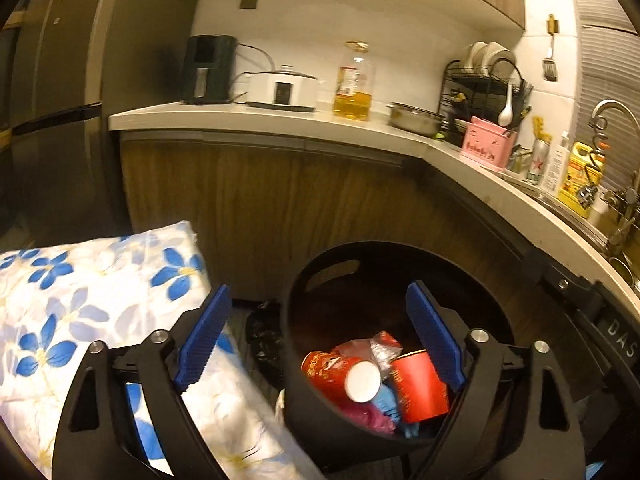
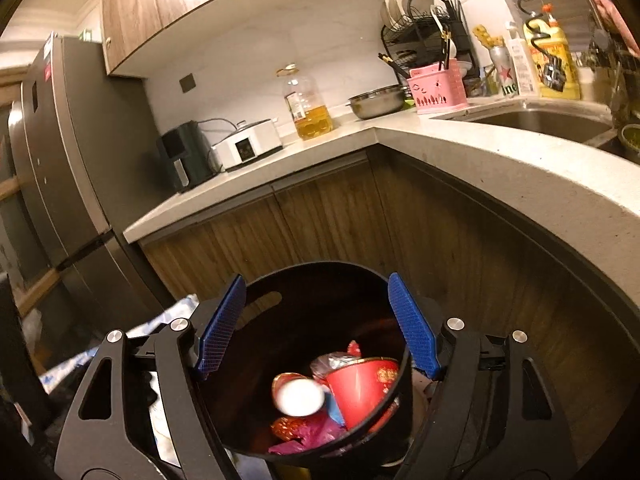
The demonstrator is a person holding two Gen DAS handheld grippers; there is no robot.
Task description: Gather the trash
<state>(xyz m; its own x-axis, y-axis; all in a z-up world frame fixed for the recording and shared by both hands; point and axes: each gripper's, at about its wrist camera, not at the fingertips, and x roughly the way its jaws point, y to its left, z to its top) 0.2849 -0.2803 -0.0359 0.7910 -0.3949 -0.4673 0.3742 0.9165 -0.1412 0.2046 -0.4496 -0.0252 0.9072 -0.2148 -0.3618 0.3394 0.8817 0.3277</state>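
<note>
Trash [image 1: 374, 376] deep inside the black bin [image 1: 298, 280], both grippers' jaws spread wide and empty above its rim.

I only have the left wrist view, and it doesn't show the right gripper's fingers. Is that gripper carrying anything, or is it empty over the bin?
Observer: The right gripper is open with nothing between its fingers. It hangs above the mouth of the black bin.
Operator: Good. I only catch the edge of the sink from here. Is anything lying in it?
Observer: The part of the sink basin that shows in the right wrist view is bare steel. Its far right end is hidden.
</note>
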